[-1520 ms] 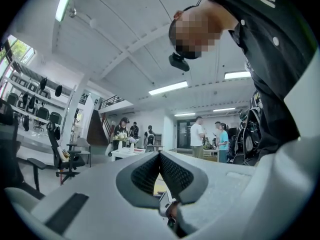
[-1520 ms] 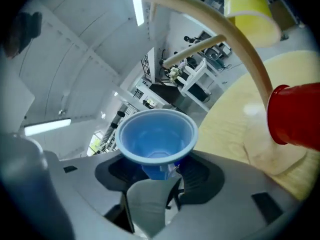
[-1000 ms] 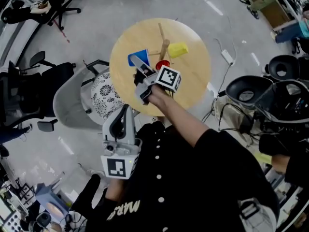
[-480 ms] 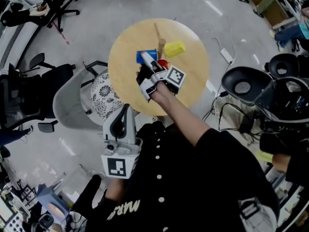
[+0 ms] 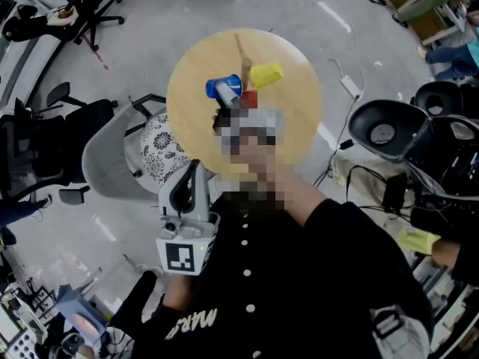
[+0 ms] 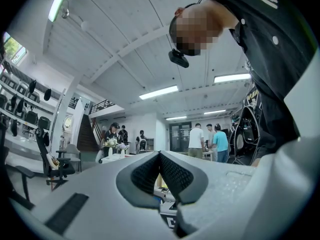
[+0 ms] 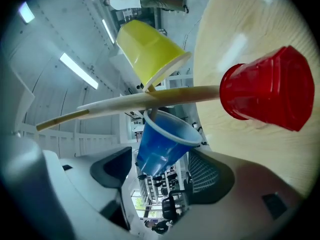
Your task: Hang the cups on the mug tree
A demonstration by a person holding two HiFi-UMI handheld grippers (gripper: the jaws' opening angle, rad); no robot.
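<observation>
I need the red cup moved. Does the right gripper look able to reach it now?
Probably yes. The right gripper, whose jaws have just been opening, stands around the hanging blue cup without pressing it; the red cup is close beside, nothing between. It would have to back off the blue cup first.

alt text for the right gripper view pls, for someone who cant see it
A blue cup hangs on the wooden mug tree, between the jaws of the right gripper, which have just been opening and stand clear of it. A yellow cup hangs above and a red cup shows at right, against the wooden table.
</observation>
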